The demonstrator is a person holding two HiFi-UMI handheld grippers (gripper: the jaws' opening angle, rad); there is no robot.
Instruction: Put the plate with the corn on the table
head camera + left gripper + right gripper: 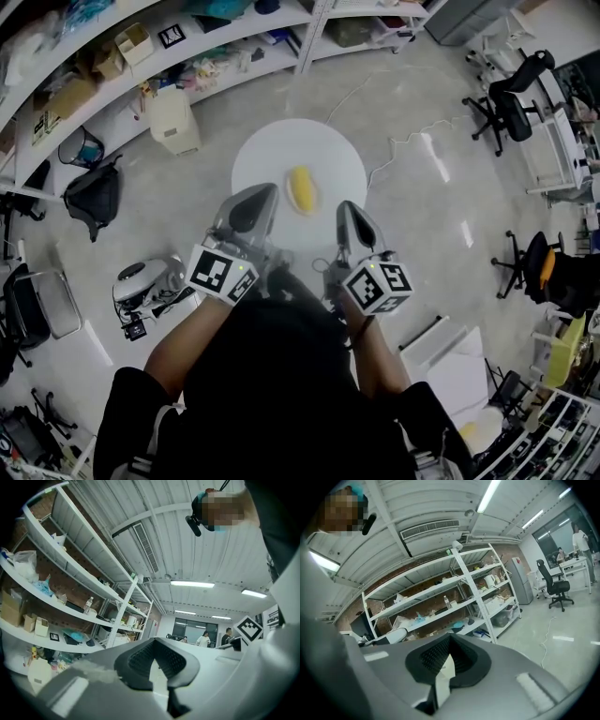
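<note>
Plate [274, 155] held in mid-air over the floor [427, 202], not yet set down. Corn [302, 188] lying loose near plate centre, nothing bracing it.

Left gripper [262, 198] clamped on the rim at about 7 o'clock, right gripper [343, 210] at about 5 o'clock. Jaws of each drawn together on a thin white sliver of plate edge, seen plainly in both gripper views. No pad anywhere on the far half of the plate.

No table under the plate. Pale slab [452, 364] at 4 o'clock in the head view, possibly the table, but too close to the frame edge to tell.

Risks from here:
- Droop at 12 o'clock. Both grips on the near side, so all the overhang pulling the far rim down; any sag, and the corn rolls away and off.
- Rim slip. Only a narrow bite on a thin, smooth edge; a quick swing toward the table enough to work it loose.
- Twist between hands. One gripper leading or lifting more than the other, levering the rim out of the opposite jaws.
- Hard landing. Far rim meeting the table first, jolting the corn.

Best carried level, slowly, both hands moving as one.
</note>
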